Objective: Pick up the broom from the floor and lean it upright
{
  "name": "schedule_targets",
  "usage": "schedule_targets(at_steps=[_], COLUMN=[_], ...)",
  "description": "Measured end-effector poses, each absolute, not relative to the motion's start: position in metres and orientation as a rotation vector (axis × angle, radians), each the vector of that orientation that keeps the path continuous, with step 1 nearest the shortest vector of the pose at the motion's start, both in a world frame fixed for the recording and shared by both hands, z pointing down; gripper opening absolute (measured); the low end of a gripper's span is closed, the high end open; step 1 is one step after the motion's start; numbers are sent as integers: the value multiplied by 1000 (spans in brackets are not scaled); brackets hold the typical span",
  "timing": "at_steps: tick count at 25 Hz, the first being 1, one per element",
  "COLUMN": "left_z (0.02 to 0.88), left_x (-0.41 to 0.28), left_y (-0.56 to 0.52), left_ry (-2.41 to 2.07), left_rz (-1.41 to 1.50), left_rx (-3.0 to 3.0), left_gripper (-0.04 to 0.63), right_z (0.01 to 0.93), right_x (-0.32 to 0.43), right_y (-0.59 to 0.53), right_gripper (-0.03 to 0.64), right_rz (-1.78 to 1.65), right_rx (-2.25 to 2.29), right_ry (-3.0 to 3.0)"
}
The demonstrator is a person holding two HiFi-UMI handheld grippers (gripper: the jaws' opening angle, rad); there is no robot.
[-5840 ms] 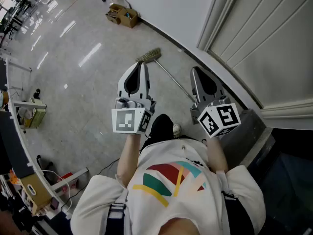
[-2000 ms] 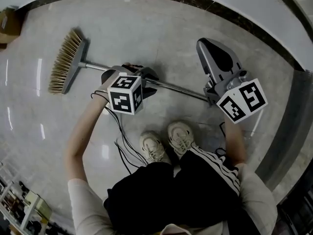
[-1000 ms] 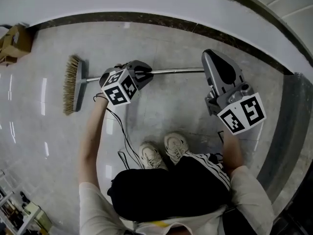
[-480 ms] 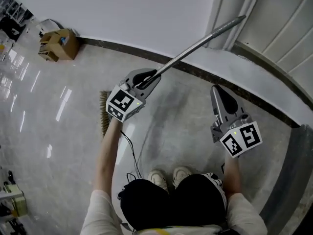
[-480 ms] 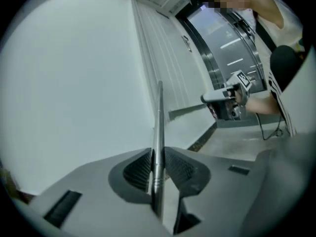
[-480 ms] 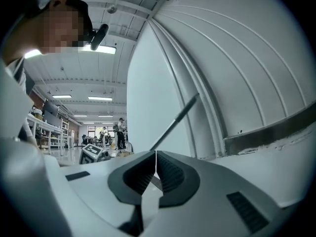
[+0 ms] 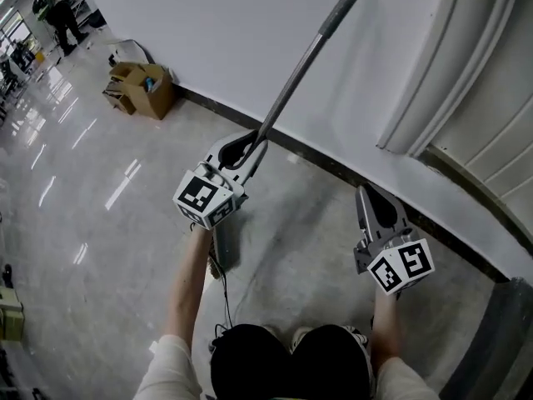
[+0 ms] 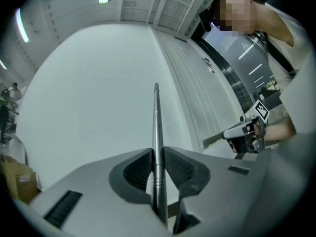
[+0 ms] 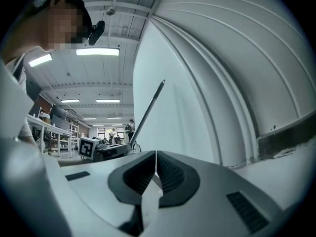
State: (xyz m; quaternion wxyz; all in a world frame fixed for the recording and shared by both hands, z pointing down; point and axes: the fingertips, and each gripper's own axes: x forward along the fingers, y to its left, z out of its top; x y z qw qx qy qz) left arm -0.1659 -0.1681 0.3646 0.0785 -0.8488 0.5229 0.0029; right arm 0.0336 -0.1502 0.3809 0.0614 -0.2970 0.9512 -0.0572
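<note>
The broom's metal handle (image 7: 304, 61) rises steeply up and to the right in front of the white wall. My left gripper (image 7: 250, 144) is shut on its lower part, and in the left gripper view the handle (image 8: 156, 117) runs straight up between the pads of that gripper (image 8: 158, 152). A grey shape below the left hand (image 7: 223, 244) may be the broom head, largely hidden. Well to the right of the handle, my right gripper (image 7: 367, 192) is shut with nothing in it, and its own view shows the pads of the gripper (image 9: 156, 157) together. The handle (image 9: 148, 110) leans at its left.
The white wall (image 7: 250, 32) meets the floor at a dark baseboard (image 7: 325, 163). A cardboard box (image 7: 141, 88) sits by the wall at the left. A ribbed white panel (image 7: 491, 115) fills the right. A cable (image 7: 223, 298) hangs under the left arm. People stand far off (image 7: 58, 7).
The left gripper has lifted the broom off the floor and swung its handle from lying flat to steeply raised. The right gripper has shifted slightly, still shut and holding nothing.
</note>
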Motion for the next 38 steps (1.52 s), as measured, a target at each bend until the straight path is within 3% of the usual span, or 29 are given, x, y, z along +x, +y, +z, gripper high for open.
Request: schedule_targets(at_steps=[11, 22, 31, 38], left_z=[320, 279, 286, 277], left_x=[-269, -280, -258, -248], left_y=[-224, -291, -329, -323], left_ry=[1961, 1972, 1941, 1924], left_rz=[305, 277, 157, 166], left_rx=[-2200, -2257, -2353, -2370], left_gripper=[124, 123, 125, 227], right_z=[379, 371, 375, 365], right_x=[-47, -121, -135, -141], right_y=[-184, -208, -200, -189], right_gripper=[15, 15, 15, 15], right_rz=[-232, -246, -266, -250], right_rx=[-761, -719, -689, -654], right_ry=[2877, 3099, 3163, 3179])
